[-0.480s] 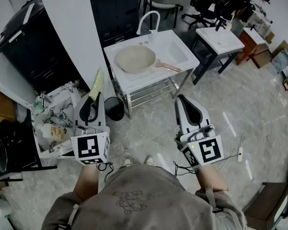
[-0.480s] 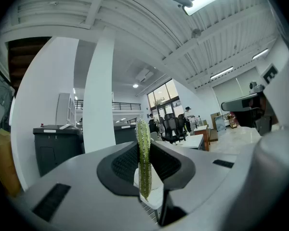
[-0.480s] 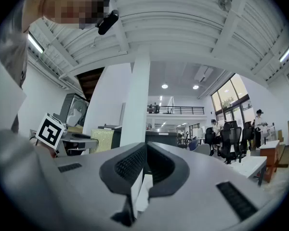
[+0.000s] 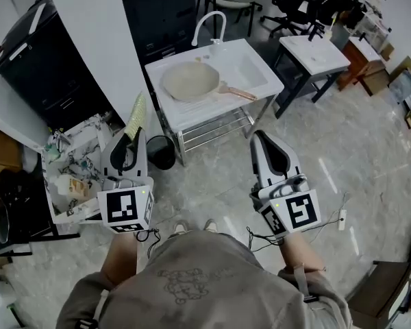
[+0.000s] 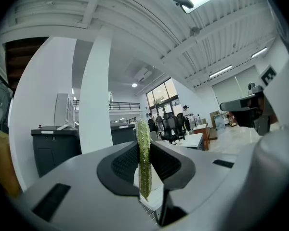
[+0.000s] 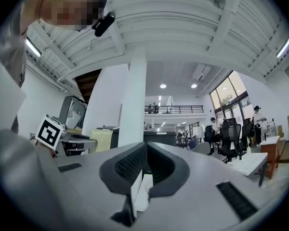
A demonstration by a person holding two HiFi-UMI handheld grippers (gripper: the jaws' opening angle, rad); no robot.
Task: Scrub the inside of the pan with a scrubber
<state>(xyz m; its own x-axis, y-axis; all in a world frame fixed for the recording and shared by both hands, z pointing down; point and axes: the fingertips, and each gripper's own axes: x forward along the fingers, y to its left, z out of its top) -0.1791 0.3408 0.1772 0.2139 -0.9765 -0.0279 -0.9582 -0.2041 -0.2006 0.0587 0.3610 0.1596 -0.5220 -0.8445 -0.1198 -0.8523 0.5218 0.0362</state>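
The left gripper (image 4: 129, 146) has its fingers clamped on the scrubber (image 4: 137, 117), which stands on edge, carried ready for wiping, I'd judge. The right gripper (image 4: 259, 141) has its fingers pressed together and empty, perhaps free to steady the handle. The pan (image 4: 190, 82) sits on the bench (image 4: 192, 117), well ahead of both.

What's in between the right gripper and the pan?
In the head view, only a stretch of floor and then the sink stand's front edge lie between the right gripper and the pan.
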